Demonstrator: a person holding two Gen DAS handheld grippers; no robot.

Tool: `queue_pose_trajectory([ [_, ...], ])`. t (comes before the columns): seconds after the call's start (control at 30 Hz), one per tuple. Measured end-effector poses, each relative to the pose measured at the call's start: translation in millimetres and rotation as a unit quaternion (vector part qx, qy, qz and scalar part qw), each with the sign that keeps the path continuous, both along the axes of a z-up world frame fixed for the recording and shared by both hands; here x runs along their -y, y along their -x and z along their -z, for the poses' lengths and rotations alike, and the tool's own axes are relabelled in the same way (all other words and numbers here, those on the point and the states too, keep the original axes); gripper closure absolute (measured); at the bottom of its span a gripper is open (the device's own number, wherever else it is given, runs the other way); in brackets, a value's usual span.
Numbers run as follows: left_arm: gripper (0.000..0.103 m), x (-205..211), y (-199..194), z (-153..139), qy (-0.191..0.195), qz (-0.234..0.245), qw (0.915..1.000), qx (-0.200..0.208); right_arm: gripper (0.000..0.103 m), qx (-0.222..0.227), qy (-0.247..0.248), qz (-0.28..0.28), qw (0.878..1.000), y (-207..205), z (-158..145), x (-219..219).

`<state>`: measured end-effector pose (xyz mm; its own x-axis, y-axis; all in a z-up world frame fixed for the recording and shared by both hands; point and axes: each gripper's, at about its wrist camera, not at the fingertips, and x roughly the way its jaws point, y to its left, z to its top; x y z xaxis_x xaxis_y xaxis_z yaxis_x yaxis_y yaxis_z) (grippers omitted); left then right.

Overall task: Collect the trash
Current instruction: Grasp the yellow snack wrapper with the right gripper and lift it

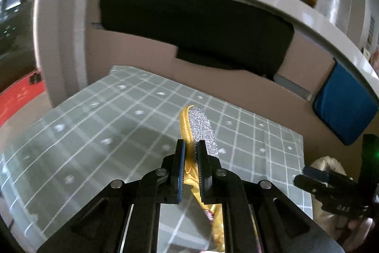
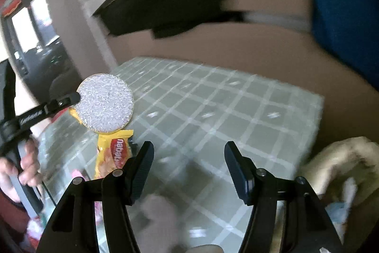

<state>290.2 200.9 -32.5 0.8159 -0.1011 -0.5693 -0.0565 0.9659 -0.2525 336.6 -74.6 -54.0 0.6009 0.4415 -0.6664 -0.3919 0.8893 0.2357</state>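
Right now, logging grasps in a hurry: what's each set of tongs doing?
Left tongs: shut on the yellow wrapper and its glittery disc.
Right tongs: open, holding nothing.

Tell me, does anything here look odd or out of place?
Only the trash itself: a yellow wrapper with a silver disc hangs from the shut left gripper above the checked mat. The right gripper is open, empty.

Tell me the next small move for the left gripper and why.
Probably carry it toward the beige bag at the table's right edge: the left gripper is shut on the yellow wrapper, held above the checked mat, while the right gripper is open.
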Motion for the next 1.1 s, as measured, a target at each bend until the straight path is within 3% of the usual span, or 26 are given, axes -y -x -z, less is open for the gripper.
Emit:
queue_pose_trajectory([
  [0.13,0.093,-28,23,7,0.016,-0.031,0.9993,0.014,0.043,0.005,0.002,-0.047,0.999,16,-2,-39],
  [0.23,0.093,-51,36,18,0.037,-0.05,0.998,0.002,0.043,0.024,0.023,-0.095,0.995,36,-5,-70],
  [0.43,0.093,-71,60,40,0.06,-0.071,0.9956,-0.013,0.043,0.017,0.061,-0.171,0.983,47,13,-111],
  [0.63,0.093,-74,68,51,0.071,-0.069,0.9949,-0.02,0.043,-0.016,0.107,-0.183,0.977,26,39,-132],
  [0.77,0.093,-77,67,53,0.079,-0.067,0.9944,-0.021,0.041,-0.047,0.092,-0.182,0.978,16,49,-131],
  [0.9,0.093,-73,66,53,0.085,-0.057,0.9945,-0.02,0.04,-0.047,0.096,-0.184,0.977,17,48,-133],
  [1.03,0.093,-63,63,52,0.1,-0.031,0.9943,-0.019,0.051,-0.038,0.098,-0.182,0.978,21,44,-130],
  [1.1,0.092,-56,59,52,0.107,-0.015,0.994,-0.02,0.07,-0.038,0.092,-0.167,0.981,20,43,-121],
])
